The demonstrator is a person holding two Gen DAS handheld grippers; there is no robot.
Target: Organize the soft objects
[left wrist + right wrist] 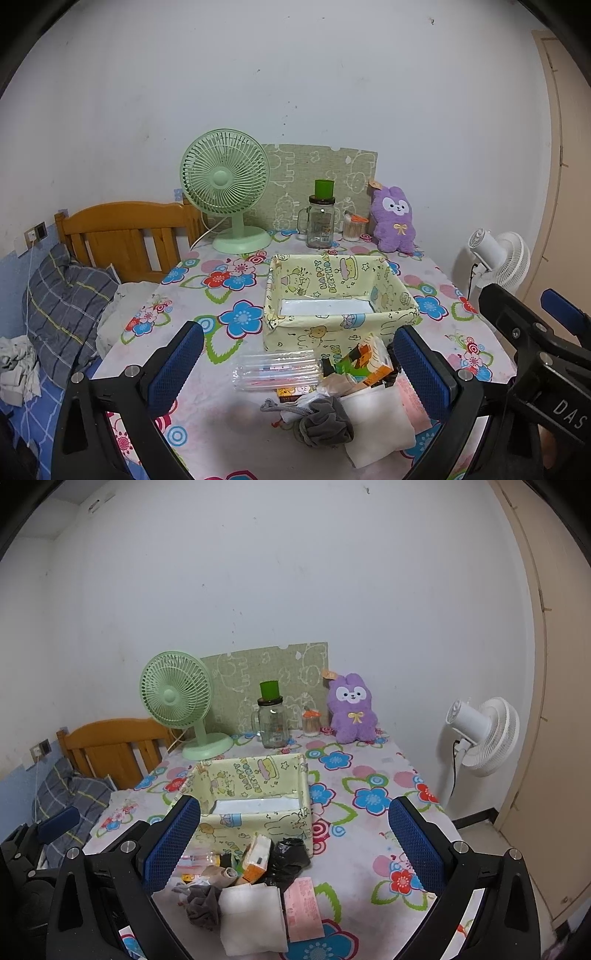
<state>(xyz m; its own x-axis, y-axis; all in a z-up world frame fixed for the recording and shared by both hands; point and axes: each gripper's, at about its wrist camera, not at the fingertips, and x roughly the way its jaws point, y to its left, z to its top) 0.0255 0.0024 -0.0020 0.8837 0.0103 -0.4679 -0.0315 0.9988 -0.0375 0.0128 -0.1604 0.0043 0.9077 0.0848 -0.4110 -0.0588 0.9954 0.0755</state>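
"HAPPY BIRTHDAY" on inner wall of yellow fabric box (332, 275); "DAS" on right gripper (554, 317) body.

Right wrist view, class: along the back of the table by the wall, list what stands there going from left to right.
Green desk fan → glass jar with a green cap → small pot of cotton swabs → purple plush rabbit. Beyond the table's right edge stands a white fan.
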